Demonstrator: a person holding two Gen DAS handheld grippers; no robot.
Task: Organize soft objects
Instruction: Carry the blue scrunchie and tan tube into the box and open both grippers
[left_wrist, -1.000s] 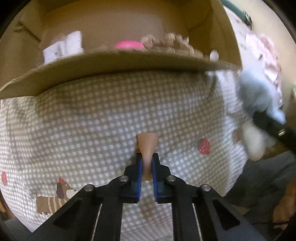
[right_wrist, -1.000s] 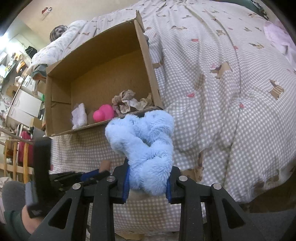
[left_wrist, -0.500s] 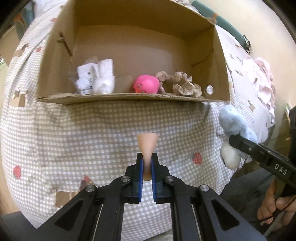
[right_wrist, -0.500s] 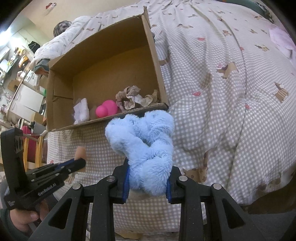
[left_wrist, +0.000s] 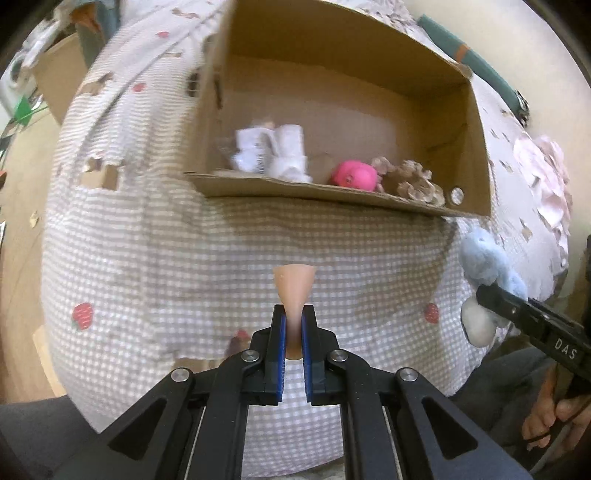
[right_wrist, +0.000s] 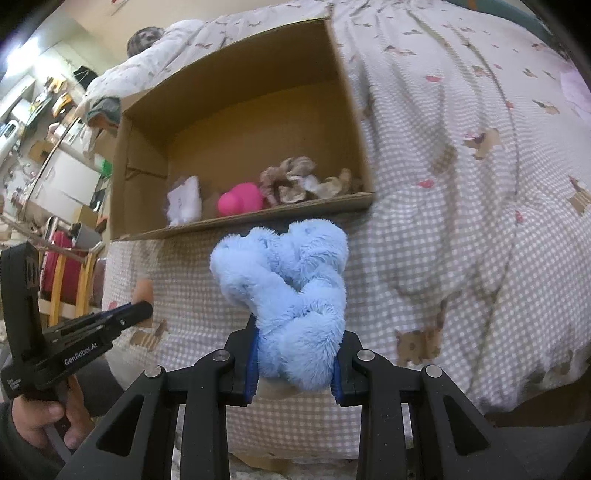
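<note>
My left claw (left_wrist: 293, 325) is pinched tight on a small peach-coloured soft piece (left_wrist: 294, 286), whose flared top sticks out past the blue pads (left_wrist: 282, 332), above the checked bedspread (left_wrist: 177, 266). My right claw (right_wrist: 293, 365) is clamped around a twisted, fluffy blue plush (right_wrist: 284, 266), the jaws held partly apart by its bulk; the toy bulges up and out between them. Both claws sit short of the cardboard box (right_wrist: 236, 140) resting on the bed, its open side tipped toward me. Inside the box, along the near wall, lie a white plush with a label (left_wrist: 269, 151), a bright pink rounded toy (left_wrist: 354, 175) and a crumpled brown-and-beige fabric bundle (left_wrist: 410, 181), the pink one just beside the bundle. From the left wrist view the blue plush (left_wrist: 484, 258) and the right claw's black finger appear at the far right edge, with a hand (left_wrist: 554, 413) gripping the handle below. From the right wrist view the left claw (right_wrist: 142, 308) reaches in from the lower left, a hand (right_wrist: 44, 417) wrapped around its grip, the peach piece (right_wrist: 142, 290) just visible at its tip. The bedspread's print of small dogs and strawberries drapes over the edge of the bed.
</note>
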